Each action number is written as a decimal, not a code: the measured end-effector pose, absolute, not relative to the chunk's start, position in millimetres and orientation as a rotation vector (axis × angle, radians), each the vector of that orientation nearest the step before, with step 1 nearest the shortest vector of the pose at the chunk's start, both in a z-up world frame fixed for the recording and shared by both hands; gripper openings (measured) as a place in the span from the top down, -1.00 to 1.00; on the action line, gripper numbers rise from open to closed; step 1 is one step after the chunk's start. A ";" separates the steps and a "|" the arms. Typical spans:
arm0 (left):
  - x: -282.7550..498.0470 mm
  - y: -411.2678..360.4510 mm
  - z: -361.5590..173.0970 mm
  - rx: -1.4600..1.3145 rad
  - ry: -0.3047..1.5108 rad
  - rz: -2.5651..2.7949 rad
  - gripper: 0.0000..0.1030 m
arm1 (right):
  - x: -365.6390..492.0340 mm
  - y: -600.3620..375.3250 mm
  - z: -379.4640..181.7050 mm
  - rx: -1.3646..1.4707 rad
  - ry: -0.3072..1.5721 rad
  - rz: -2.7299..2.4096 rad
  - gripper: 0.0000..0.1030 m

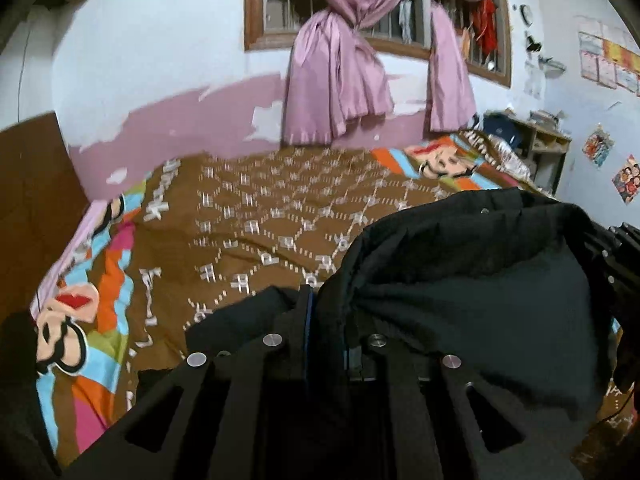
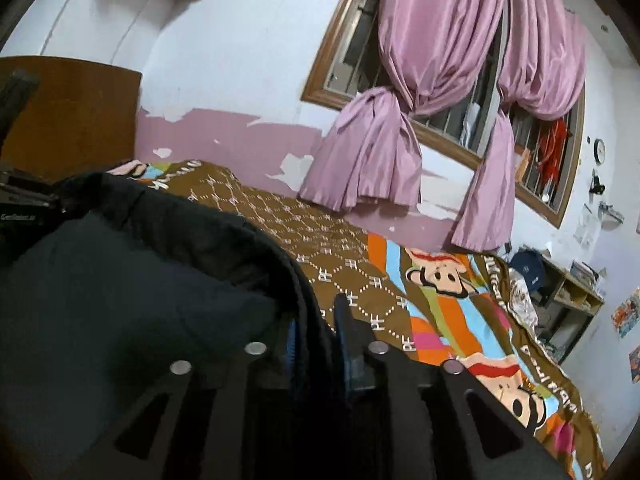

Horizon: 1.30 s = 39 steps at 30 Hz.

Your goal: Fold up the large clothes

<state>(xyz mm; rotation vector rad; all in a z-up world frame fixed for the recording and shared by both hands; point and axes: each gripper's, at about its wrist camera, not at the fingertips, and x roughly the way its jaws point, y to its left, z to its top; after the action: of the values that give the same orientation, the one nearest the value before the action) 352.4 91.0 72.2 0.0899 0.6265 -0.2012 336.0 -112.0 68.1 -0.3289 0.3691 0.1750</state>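
Between the left gripper (image 1: 326, 320) fingers a fold of the black jacket (image 1: 460, 280) is bunched, jaws nearly closed and clamped on it. Right gripper (image 2: 316, 328) jaws stand a bit wider; the jacket's edge passes through the gap, but whether the pads still press on it cannot be told.

Jacket: large, black, padded-looking, small snap studs near its upper edge in the left view. It hangs spanned between both grippers, raised over the near side of the bed, top edge sagging in a curve.

View differences: left wrist shows the jacket filling the right half of frame, with the other gripper's black body at the far right edge. Right wrist shows the jacket on the left half, other gripper at the left edge beside the brown headboard (image 2: 68, 116).

Left view covers the bedspread (image 1: 248, 208), brown with white lattice pattern and cartoon monkey border. Right view shows its foot-end border closer. Both show pink curtains (image 1: 340, 76) over a barred window and a small shelf (image 2: 572, 292) by the far wall.
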 end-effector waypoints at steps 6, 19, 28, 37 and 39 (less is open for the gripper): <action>358.8 106.3 65.6 0.010 0.635 -0.176 -0.13 | 329.9 -125.4 62.7 -0.265 0.375 0.199 -0.41; 282.2 115.0 83.7 0.007 0.570 -0.274 -0.58 | 269.0 -145.3 51.9 -0.131 0.531 0.405 -0.87; 262.9 46.0 33.4 0.257 0.582 -0.321 -0.68 | 300.5 -154.1 12.4 -0.058 0.647 0.352 -1.00; 360.1 73.2 18.1 0.029 0.815 -0.225 -0.98 | 404.6 -171.8 1.4 0.045 0.761 0.360 -1.00; 372.9 82.6 15.1 -0.005 0.834 -0.226 -0.98 | 420.2 -173.8 0.3 0.031 0.768 0.343 -1.00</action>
<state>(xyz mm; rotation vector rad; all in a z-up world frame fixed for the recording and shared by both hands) 372.9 82.6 15.1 -0.0047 0.8342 -0.2262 420.2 -173.8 0.3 0.0313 0.7684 0.3432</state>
